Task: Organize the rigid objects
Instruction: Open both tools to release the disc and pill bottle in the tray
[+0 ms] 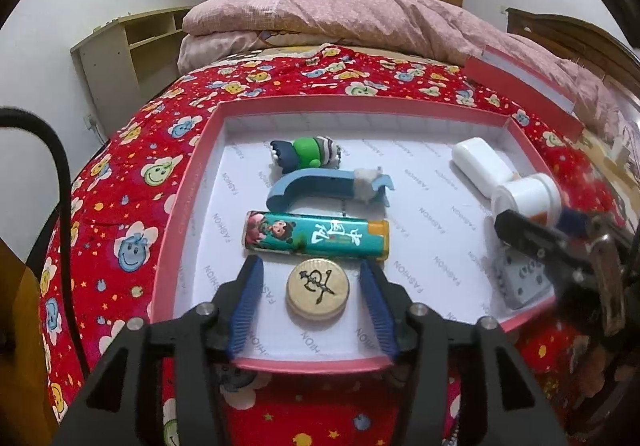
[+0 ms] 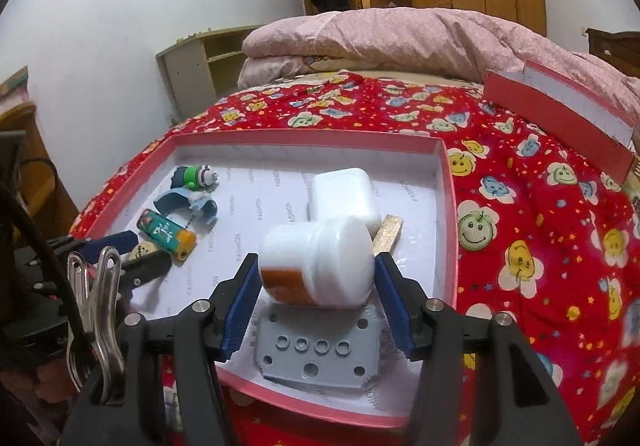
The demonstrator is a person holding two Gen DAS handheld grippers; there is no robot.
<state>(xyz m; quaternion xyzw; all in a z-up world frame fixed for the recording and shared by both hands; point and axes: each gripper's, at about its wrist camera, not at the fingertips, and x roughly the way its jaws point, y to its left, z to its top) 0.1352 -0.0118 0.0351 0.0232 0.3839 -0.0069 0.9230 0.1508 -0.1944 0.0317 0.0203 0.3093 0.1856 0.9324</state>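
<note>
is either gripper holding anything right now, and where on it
The right gripper holds the white jar lying sideways, pads on its two ends, lid and base. The left gripper holds nothing: its jaws stand apart around the round game piece, not touching.

My left gripper: matte black angular frame, two fingers faced with ribbed blue pads, round silver screw heads at the pivots. A black cable loops beside it. My right gripper: same black frame, blue ribbed pads, silver screws; a metal spring clip hangs on its side.
</note>
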